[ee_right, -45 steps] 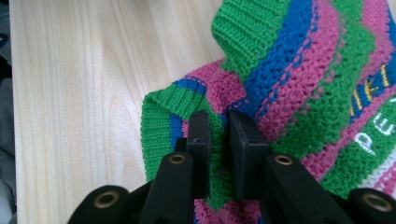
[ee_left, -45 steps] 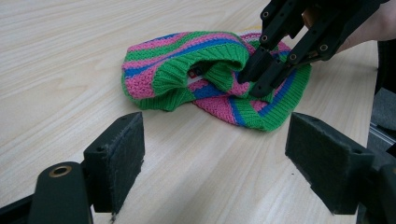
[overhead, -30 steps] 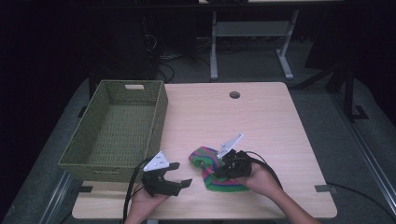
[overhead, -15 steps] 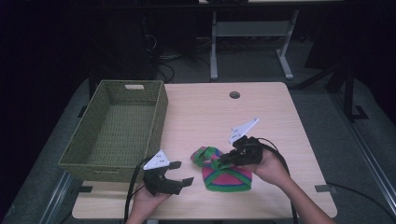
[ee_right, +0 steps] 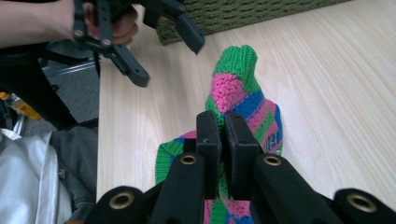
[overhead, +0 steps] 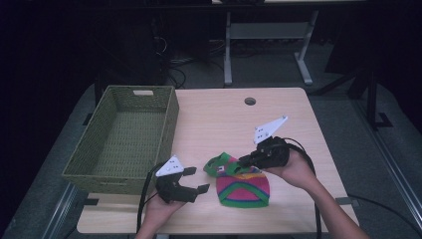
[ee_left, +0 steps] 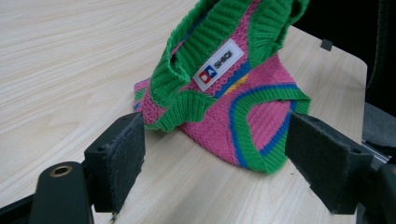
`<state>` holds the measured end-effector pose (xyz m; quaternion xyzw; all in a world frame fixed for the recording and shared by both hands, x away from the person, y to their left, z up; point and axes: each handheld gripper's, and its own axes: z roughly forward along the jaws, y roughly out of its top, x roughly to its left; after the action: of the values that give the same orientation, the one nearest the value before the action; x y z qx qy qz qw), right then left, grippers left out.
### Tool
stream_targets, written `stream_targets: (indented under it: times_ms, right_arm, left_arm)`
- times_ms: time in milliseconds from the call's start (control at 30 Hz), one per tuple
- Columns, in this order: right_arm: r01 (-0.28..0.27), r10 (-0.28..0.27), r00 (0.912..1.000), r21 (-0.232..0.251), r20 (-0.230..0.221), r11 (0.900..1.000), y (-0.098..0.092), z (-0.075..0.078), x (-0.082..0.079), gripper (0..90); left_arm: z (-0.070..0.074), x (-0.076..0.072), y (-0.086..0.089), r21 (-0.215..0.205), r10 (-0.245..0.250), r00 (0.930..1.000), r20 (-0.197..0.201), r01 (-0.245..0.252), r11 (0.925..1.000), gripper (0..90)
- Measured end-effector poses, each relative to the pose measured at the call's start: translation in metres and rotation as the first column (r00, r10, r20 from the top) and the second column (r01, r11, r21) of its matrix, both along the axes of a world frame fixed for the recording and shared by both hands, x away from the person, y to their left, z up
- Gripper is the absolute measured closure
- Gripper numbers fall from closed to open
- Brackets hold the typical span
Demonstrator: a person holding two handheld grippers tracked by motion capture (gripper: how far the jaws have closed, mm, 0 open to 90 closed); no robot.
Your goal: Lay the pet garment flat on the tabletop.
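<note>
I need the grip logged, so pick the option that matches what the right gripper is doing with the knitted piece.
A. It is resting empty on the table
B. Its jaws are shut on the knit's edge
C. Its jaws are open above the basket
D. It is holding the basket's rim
B: in the right gripper view the right gripper has its jaws pinched together on the pink and green knitted piece, lifting one edge off the table.

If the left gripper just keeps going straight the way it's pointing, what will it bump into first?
Most likely the pink, green and blue knitted garment: it lies right ahead of the open left gripper, between its fingers' line, though how far ahead is unclear.
</note>
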<state>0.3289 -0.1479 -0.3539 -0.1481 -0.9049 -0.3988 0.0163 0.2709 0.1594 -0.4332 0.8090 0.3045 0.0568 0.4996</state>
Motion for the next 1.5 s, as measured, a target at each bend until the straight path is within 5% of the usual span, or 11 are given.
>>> stream_targets:
  times_ms: [300,733,833,867,900,1033,1300,1500]
  right_arm:
    - [-0.024,0.023,0.9994,0.045,0.026,0.999,-0.006,0.015,0.005,85.1]
    - [-0.038,0.033,0.9986,0.116,0.041,0.992,-0.024,0.026,0.001,84.9]
    - [-0.041,0.037,0.9986,0.114,0.039,0.993,-0.025,0.025,0.001,84.9]
    - [-0.037,0.032,0.9986,0.11,0.042,0.993,-0.027,0.024,0.002,84.8]
    - [-0.029,0.025,0.9989,0.11,0.038,0.994,-0.028,0.024,0.002,84.8]
    - [-0.001,-0.003,0.9991,0.092,0.041,0.996,-0.036,0.019,0.004,84.8]
    - [0.066,-0.067,0.9974,0.059,0.027,0.996,-0.053,0.004,0.008,84.9]
    - [0.081,-0.083,0.9964,0.078,0.018,0.994,-0.063,-0.002,0.003,84.9]
  left_arm:
    - [-0.004,0.009,-0.005,0.02,0.009,0.9999,-0.008,-0.008,0.9998,20.3]
    - [-0.006,0.025,-0.016,-0.028,0.0,1.0,-0.004,0.0,0.9996,24.6]
    - [-0.007,0.032,-0.019,-0.067,-0.014,0.9998,-0.014,0.013,0.9977,36.2]
    - [-0.009,0.036,-0.02,-0.086,-0.024,0.9997,-0.007,0.024,0.996,55.1]
    - [-0.009,0.037,-0.02,-0.088,-0.02,0.9998,0.005,0.021,0.9959,62.5]
    - [-0.009,0.039,-0.02,-0.095,-0.02,0.9996,0.021,0.022,0.9953,78.6]
    - [0.01,0.044,-0.02,-0.109,-0.004,0.9987,0.05,0.01,0.994,81.0]
    - [0.026,0.051,-0.032,-0.073,-0.005,0.997,0.077,0.011,0.9972,82.6]
